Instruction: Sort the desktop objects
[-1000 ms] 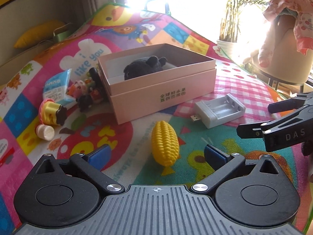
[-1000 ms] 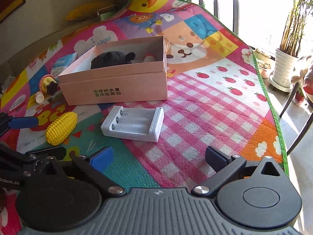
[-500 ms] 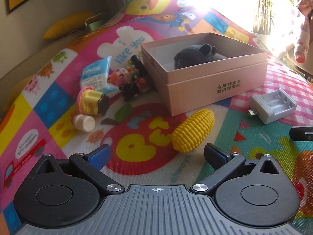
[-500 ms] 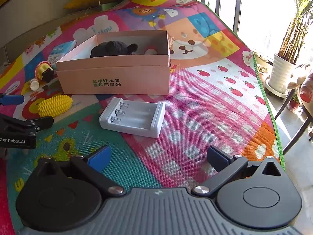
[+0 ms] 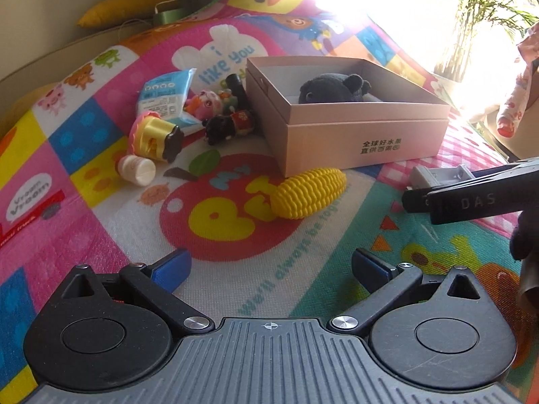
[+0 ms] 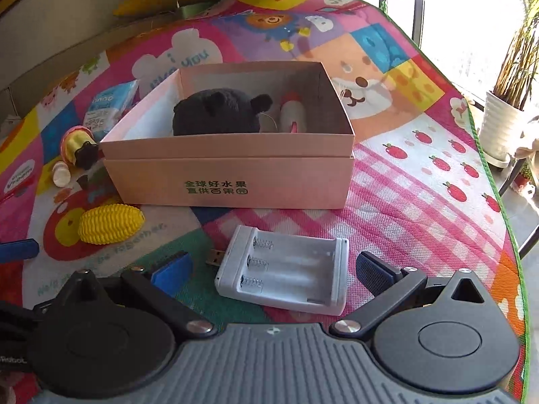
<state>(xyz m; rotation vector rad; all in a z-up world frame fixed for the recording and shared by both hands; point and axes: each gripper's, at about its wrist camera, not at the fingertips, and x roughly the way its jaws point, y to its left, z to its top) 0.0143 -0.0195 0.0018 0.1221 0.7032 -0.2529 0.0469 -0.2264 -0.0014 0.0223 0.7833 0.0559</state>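
Observation:
A pink cardboard box [image 5: 367, 141] [image 6: 229, 175] sits on the play mat and holds a black plush toy [image 5: 328, 89] [image 6: 219, 112] and a small white and red item [image 6: 293, 114]. A yellow toy corn [image 5: 308, 192] [image 6: 109, 224] lies in front of the box. A white battery charger [image 6: 283, 276] [image 5: 438, 176] lies right between my right gripper's open fingers. My right gripper [image 6: 273, 267] is open around it without touching. My left gripper [image 5: 271, 266] is open and empty, short of the corn.
Left of the box lie a blue packet [image 5: 166, 96], small figurines [image 5: 222, 114], a yellow and pink toy cup [image 5: 153, 134] and a white cap [image 5: 136, 170]. A potted plant [image 6: 505, 101] stands off the mat's right edge.
My right gripper moved forward and down until the charger sits between its fingers. My left gripper swung left, so the corn now lies ahead and to the right.

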